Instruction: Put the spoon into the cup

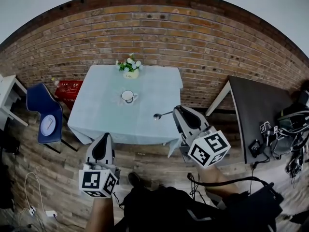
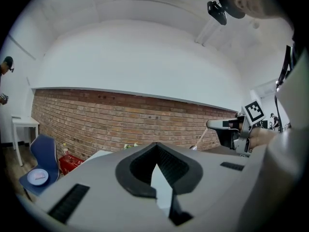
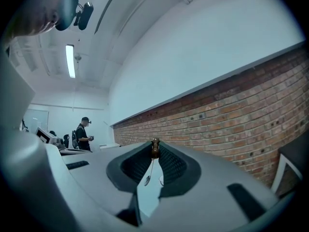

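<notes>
A white cup stands in the middle of the table with the pale blue cloth, near a small pot of flowers. My right gripper is off the table's right front corner, shut on the handle end of a metal spoon. The spoon's bowl reaches out over the cloth edge, short of the cup. In the right gripper view the spoon sticks out from the gripper, with the cup just beyond. My left gripper is before the table's front edge, shut and holding nothing.
A blue chair with a plate on its seat and a red box stand left of the table. A dark table with cables is at the right. A brick wall runs behind. A person stands far off.
</notes>
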A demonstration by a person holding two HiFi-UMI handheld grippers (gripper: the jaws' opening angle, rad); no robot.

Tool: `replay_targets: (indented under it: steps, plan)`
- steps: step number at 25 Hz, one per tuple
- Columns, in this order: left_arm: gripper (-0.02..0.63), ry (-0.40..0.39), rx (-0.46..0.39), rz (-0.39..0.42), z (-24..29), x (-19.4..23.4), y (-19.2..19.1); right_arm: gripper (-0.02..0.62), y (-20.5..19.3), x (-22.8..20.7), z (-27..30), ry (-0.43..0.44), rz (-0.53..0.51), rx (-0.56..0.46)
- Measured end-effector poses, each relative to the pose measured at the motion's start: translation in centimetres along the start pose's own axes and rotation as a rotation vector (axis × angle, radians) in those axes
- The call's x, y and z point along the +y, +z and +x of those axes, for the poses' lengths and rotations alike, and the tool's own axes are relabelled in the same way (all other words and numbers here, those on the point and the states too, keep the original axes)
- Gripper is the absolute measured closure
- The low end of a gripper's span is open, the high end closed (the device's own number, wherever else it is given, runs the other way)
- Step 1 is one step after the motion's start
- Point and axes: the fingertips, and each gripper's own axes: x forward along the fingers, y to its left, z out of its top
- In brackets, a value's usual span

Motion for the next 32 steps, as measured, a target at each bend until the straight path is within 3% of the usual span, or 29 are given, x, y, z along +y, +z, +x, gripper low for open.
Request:
replay_targets:
  steps: [12, 24, 32]
  plan:
    - [0.6, 0.001, 0.028, -0.012, 4.5, 7.8, -0.4, 0.54, -0.2, 0.7, 7.8, -0.047, -0.011, 0.013]
    - [0.598, -0.097, 0.05, -0.019, 7.8, 13.0, -0.5, 0.54, -0.3, 1.3, 14.0, -0.141, -0.005, 0.008]
    - [0.6, -0.068, 0.076, -0.028, 9.8, 15.1, -1.5, 0.54, -0.9, -0.5, 17.8, -0.138, 0.006, 0.031]
